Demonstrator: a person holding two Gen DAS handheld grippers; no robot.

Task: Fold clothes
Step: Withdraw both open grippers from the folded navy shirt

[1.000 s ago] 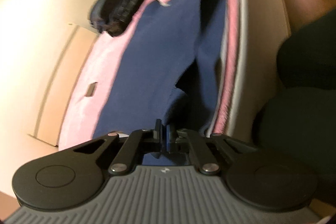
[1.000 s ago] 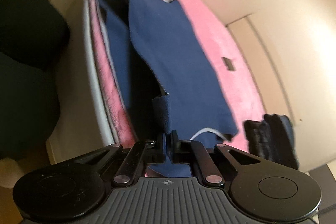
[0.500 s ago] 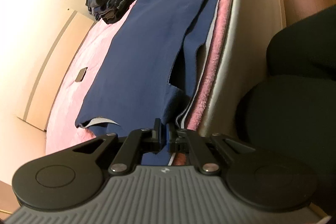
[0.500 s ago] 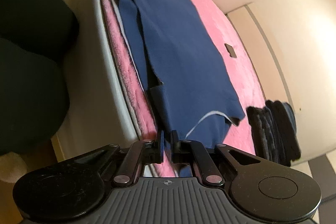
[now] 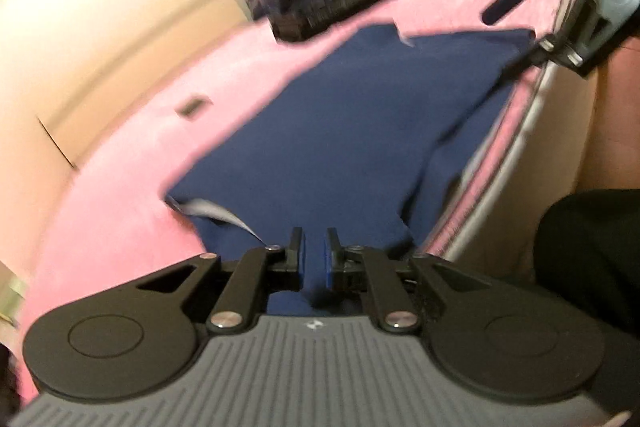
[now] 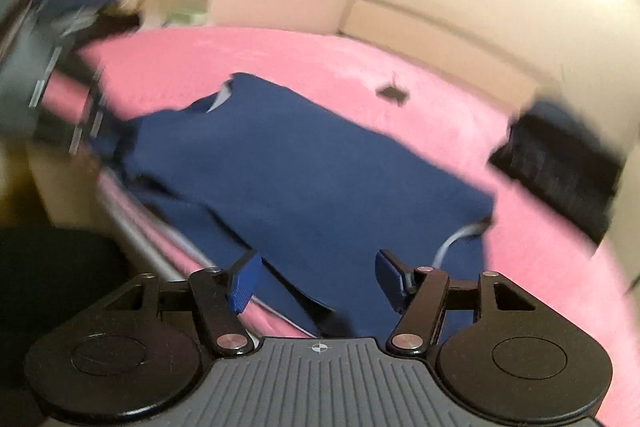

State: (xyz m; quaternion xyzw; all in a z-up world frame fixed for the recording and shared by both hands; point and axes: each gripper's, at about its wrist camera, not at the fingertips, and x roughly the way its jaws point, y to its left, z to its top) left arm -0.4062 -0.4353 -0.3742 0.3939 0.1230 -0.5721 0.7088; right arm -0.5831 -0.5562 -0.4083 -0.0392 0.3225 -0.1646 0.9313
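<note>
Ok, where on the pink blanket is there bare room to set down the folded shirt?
Bare pink blanket lies beyond the navy shirt, toward the wall, broken only by a small dark tag. The corner by the dark folded stack is crowded; the shirt fills the near edge.

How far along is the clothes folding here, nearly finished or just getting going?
Partly done. A stack of dark folded clothes already sits at the far side of the pink blanket. The navy shirt lies spread flat, not yet folded. The right gripper is open above it, holding nothing; the left gripper has a narrow gap with navy cloth between its fingers, though blur hides whether it grips. Folding this shirt and stacking it remains.
</note>
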